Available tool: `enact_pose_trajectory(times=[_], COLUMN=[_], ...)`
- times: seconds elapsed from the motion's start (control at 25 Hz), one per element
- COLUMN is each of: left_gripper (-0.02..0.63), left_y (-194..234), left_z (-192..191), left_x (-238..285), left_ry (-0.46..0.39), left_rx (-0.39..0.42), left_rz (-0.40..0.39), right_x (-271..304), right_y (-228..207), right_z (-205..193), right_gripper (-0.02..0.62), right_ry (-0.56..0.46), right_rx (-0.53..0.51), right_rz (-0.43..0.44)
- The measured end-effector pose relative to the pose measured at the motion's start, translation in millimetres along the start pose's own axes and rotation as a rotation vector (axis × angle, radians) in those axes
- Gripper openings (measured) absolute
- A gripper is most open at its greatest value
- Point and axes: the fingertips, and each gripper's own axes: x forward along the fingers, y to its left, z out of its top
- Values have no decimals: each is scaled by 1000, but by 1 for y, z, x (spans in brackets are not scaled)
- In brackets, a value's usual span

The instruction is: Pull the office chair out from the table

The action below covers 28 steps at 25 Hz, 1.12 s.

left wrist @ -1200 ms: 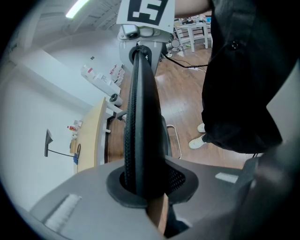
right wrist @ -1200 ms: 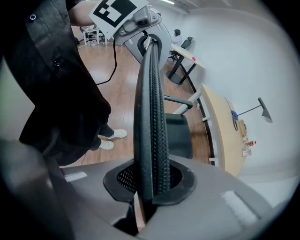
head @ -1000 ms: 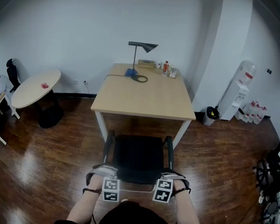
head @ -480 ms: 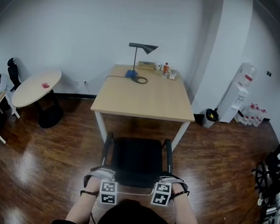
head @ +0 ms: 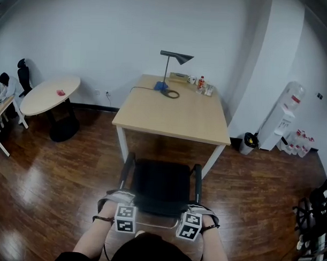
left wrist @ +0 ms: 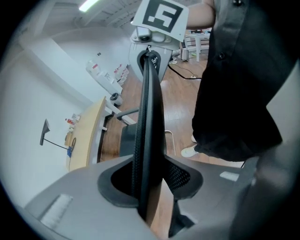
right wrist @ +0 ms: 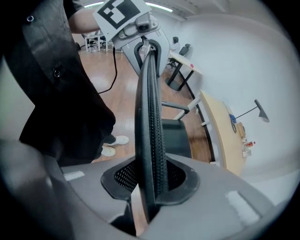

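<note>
1 desk (head: pixel 175 114) w/ lamp (head: pixel 179 58) past chair (head: pixel 160 187)

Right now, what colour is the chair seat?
The chair seat is black; the head view shows it best.

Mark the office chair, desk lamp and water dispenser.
office chair (head: pixel 161 186), head view, on the black seat.
desk lamp (head: pixel 181 58), head view, on the dark shade.
water dispenser (head: pixel 283 122), head view, on the white body.
</note>
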Motion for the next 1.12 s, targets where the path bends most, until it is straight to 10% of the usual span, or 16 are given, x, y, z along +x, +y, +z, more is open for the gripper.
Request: enact_pose_trajectory(times=[0.36,0.72,0.92,1.12], left_gripper=[170,81,2,2], left_y=[9,7,-17,-41], left_z=[25,37,42,47], left_x=[-47,-105,-121,-145], left_ry=[-71,-364,-520,-578], left_rx=[-98,-608,-771,-767], left_rz=[250,525,519,591], right_x=[-42,-96,-108,-115], right_y=[-9,-18,6,42], right_z=[5,-2,5,16], right_gripper=[158,85,53,39], right_ry=[-125,-375,-498,-550], right_rx=[-2,223,360,441], right_rz=[-182,-494,-497,-493])
